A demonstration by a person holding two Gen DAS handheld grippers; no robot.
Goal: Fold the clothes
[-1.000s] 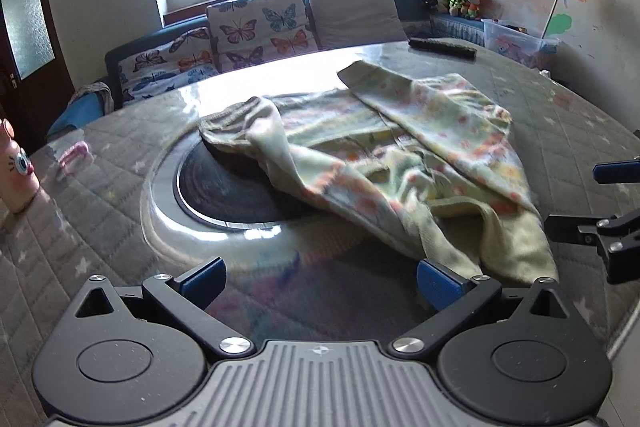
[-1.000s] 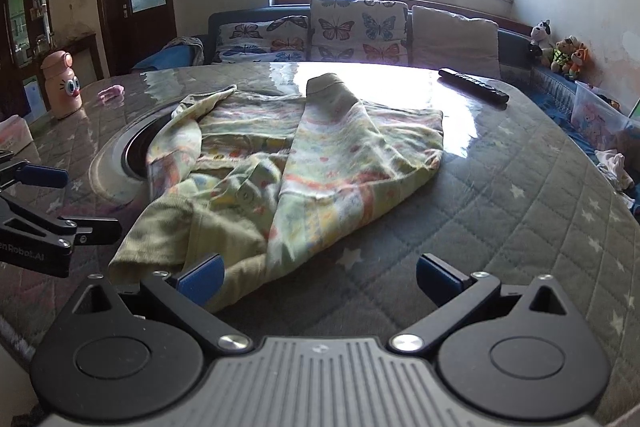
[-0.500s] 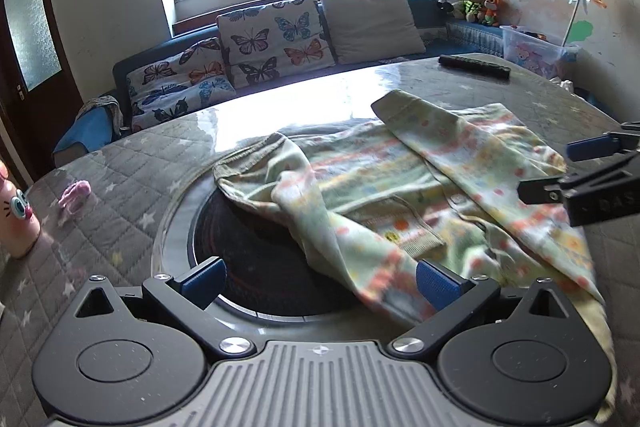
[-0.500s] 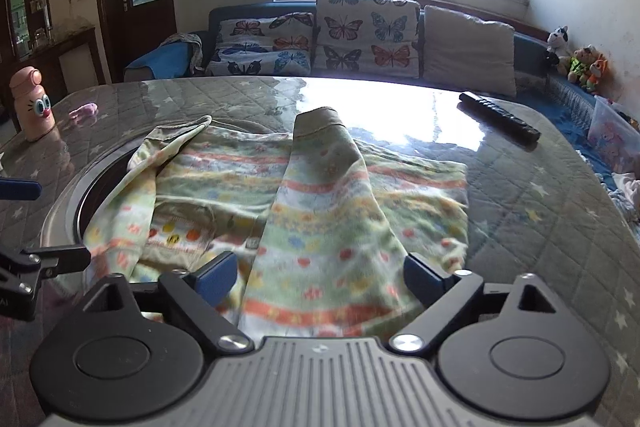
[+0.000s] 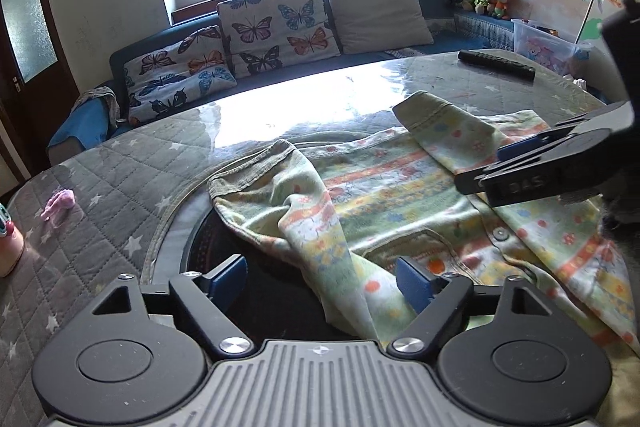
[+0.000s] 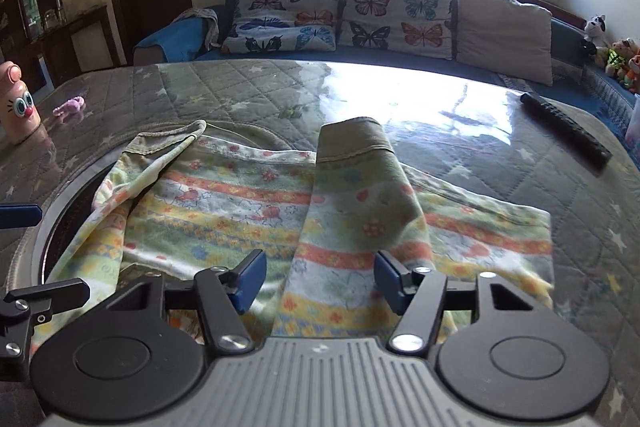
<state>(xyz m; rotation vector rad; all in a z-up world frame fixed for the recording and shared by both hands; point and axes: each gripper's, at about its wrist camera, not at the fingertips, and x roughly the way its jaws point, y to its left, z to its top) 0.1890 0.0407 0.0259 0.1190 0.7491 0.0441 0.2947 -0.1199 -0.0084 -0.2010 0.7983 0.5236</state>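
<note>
Two grippers hang low over a striped, flower-printed garment (image 5: 400, 195) spread on a round table (image 5: 120, 163) with a quilted grey star cover under a glossy sheet. Left gripper (image 5: 322, 281): jaws spread apart, grasping nothing, with the left sleeve (image 5: 316, 227) lying folded across the garment's body between its blue fingertips (image 5: 412, 283). Right gripper (image 6: 318, 277): jaws likewise spread, holding nothing, above the right sleeve (image 6: 360, 195), which lies folded inward with its cuff pointing toward the window. The garment's left edge overlaps a dark circular inset (image 5: 248, 291) at the table's centre. A black remote control (image 6: 566, 129) rests near the far right rim, well apart from the garment. A pink bottle with cartoon eyes (image 6: 18, 105) and a small pink item (image 6: 70, 106) sit at the left side. A sofa with butterfly cushions (image 6: 360, 15) stands behind.
</note>
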